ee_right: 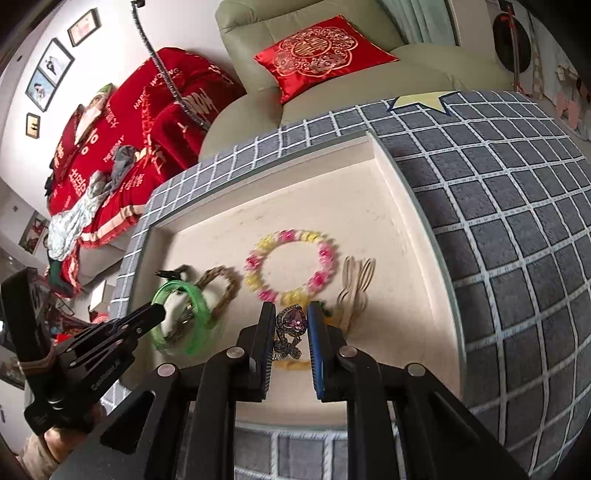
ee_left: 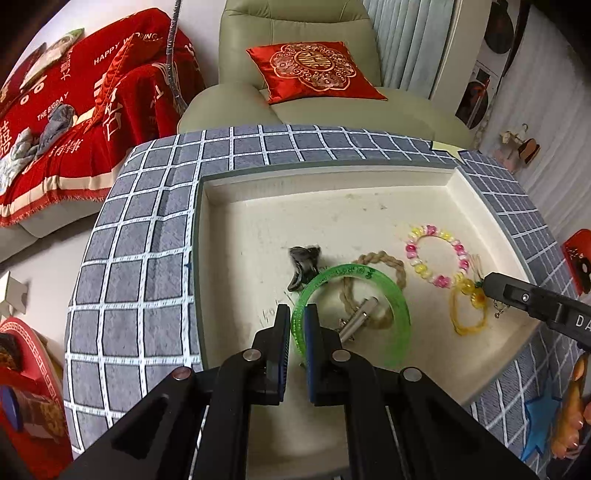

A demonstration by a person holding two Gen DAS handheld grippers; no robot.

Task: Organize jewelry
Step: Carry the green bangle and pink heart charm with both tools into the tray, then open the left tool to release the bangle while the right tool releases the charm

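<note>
A cream tray (ee_left: 325, 177) lies on a grey checked cloth. My left gripper (ee_left: 297, 314) is shut on the rim of a green bangle (ee_left: 400, 314), also in the right wrist view (ee_right: 199, 299). My right gripper (ee_right: 290, 314) is shut on a purple-stone pendant (ee_right: 291, 319); it shows at the tray's right in the left wrist view (ee_left: 491, 286). A pink and yellow bead bracelet (ee_left: 413, 254), a braided rope bracelet (ee_left: 391, 262), a black hair claw (ee_left: 301, 262), a silver clip (ee_left: 356, 319) and a yellow bead loop (ee_left: 467, 325) lie in the tray.
A pale hairpin (ee_right: 356, 284) lies right of the bead bracelet (ee_right: 321, 254). A green armchair (ee_left: 295, 29) with a red cushion (ee_left: 314, 70) stands behind the table. A red-draped sofa (ee_left: 74, 122) is at the left. A yellow star patch (ee_right: 421, 101) is on the cloth (ee_right: 517, 221).
</note>
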